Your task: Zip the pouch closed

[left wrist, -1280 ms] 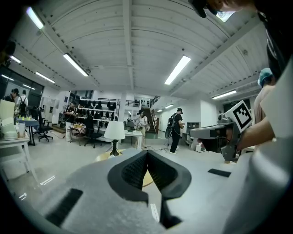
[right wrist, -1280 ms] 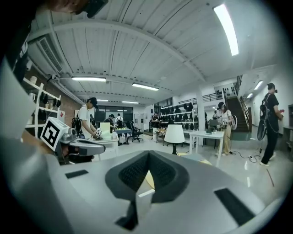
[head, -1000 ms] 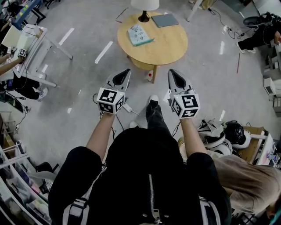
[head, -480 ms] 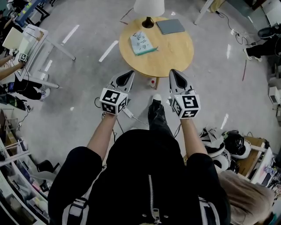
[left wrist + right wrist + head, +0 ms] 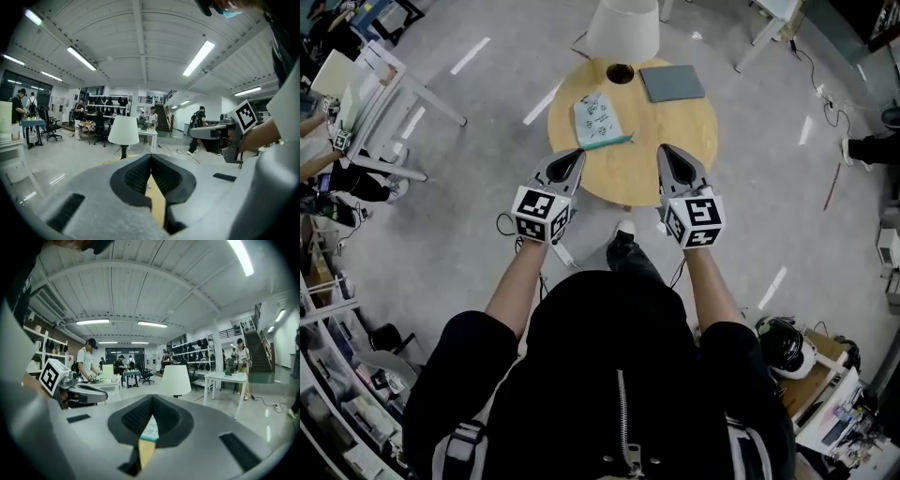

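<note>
**A:** Looking down, where is the pouch [image 5: 598,119]?

**B:** Flat on the round table [image 5: 675,141], left of centre, with its teal edge toward the person. Neither tool touches it.

**A:** And the tools?

**B:** The left gripper [image 5: 573,153] and right gripper [image 5: 666,150] are side by side over the table's near rim. The pouch lies just ahead, nearer the left one. Each has its jaws pressed together on nothing. In the right gripper view [image 5: 152,399], the pouch [image 5: 151,430] and a sliver of wood show through the slit below the tips. In the left gripper view [image 5: 151,157], only tabletop [image 5: 157,206] shows there.

**A:** What else is on the table?

**B:** A lamp [image 5: 622,28] with a white shade stands at the far edge, behind the pouch. A grey pad [image 5: 672,82] lies right of its base, well apart from the pouch.

**A:** Around it?

**B:** The person's shoe [image 5: 623,234] is on the floor just short of the table. A white desk [image 5: 389,84] stands far left, and a helmet [image 5: 783,345] sits lower right.
</note>
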`<control>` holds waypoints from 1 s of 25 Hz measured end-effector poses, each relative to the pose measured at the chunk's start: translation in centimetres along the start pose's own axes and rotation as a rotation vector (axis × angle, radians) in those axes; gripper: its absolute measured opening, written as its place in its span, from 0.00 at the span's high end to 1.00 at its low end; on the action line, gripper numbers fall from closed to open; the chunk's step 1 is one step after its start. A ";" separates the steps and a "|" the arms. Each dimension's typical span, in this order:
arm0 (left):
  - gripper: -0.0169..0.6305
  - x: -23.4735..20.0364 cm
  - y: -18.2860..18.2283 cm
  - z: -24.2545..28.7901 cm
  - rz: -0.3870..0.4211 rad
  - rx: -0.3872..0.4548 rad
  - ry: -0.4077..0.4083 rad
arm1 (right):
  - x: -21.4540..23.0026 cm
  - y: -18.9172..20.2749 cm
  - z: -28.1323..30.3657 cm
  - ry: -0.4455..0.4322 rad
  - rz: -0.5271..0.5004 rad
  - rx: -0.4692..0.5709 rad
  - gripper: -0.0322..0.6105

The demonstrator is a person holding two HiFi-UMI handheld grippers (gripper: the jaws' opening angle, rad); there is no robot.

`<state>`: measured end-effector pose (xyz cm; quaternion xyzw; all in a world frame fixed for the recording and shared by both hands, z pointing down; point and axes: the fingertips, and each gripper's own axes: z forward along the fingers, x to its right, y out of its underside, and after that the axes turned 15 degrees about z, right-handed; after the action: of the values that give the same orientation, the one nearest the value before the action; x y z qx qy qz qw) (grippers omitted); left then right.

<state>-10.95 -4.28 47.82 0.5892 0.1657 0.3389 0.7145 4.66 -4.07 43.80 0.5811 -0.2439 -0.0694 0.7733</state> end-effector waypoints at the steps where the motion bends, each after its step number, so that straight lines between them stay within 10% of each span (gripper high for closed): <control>1: 0.96 -0.4 -0.3 1.0 -0.003 -0.004 -0.010 | 0.8 -0.5 0.8 -0.014 -0.003 -0.006 0.94; 25: 0.96 -6.5 1.0 10.9 -0.069 -0.074 -0.134 | 8.3 1.9 13.8 -0.198 -0.081 -0.212 0.94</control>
<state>-8.92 -16.59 50.50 0.5776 0.1249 0.2796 0.7567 5.22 -18.64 50.81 0.4960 -0.2866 -0.1829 0.7990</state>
